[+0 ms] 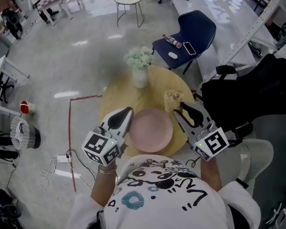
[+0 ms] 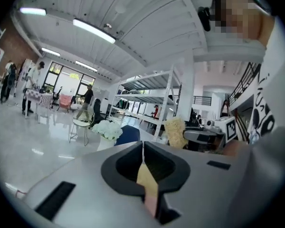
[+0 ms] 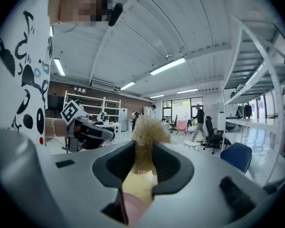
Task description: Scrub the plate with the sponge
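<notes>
Scrubbing of the plate (image 1: 150, 130) is judged not yet started: the sponge (image 3: 145, 127) is grasped in the fingers of the right gripper (image 3: 143, 160), and the left gripper (image 2: 143, 163) is clenched empty.

The plate (image 1: 151, 130) is plain pale pink, and the round worktop (image 1: 113, 97) under it is light yellowish wood. Just beyond the plate, the sponge (image 1: 172, 98) is a coarse straw tan. Left of the plate, the left tool (image 1: 129, 110) is light grey with black jaw linings and a black-and-white square-marker pattern; the right tool (image 1: 178, 109), right of the plate, has the same colours. Further beyond the plate, a white vase (image 1: 140, 78) holds pale greenish-white flowers (image 1: 139, 57), and the chair (image 1: 196, 30) past them is navy blue. On the near side of the plate, the person's shirt (image 1: 157, 194) is white with black doodles and a teal ring. The floor (image 1: 62, 70) is glossy grey, with a thin red line (image 1: 72, 142) left of the plate
</notes>
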